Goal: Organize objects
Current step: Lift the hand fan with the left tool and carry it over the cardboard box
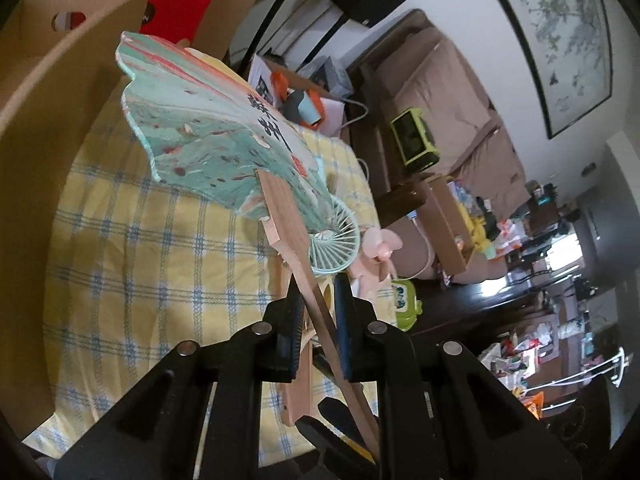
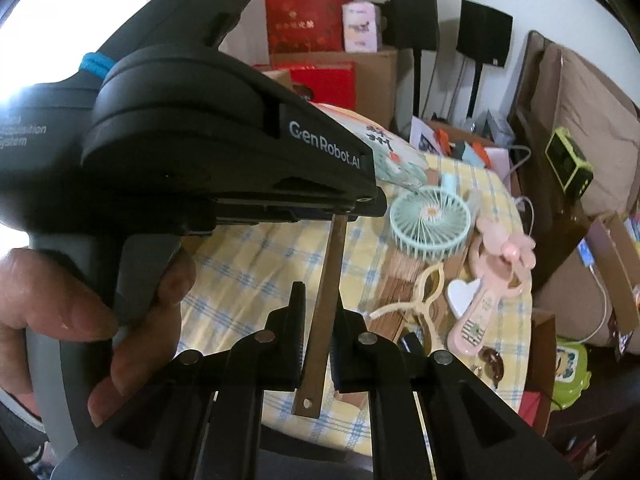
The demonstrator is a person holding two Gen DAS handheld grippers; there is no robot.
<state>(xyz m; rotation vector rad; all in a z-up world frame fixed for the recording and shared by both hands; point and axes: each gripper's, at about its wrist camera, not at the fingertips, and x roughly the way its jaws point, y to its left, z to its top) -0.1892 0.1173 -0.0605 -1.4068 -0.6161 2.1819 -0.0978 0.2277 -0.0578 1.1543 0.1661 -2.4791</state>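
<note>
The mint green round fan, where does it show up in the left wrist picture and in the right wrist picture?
Left wrist view: the mint green round fan sits centre-right, partly hidden behind the paper fan's wooden handle.
Right wrist view: it lies in full sight, right of centre, beside the pink handheld fan.
Shared landmark: the yellow checked tablecloth under it.

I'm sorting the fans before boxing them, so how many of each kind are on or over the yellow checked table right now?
Paper hand fan with wooden handle, held up: 1
Mint round electric fan: 1
Pink handheld electric fan: 1
Folded wooden slat fan, lying on the cloth: 1
Total: 4
</note>
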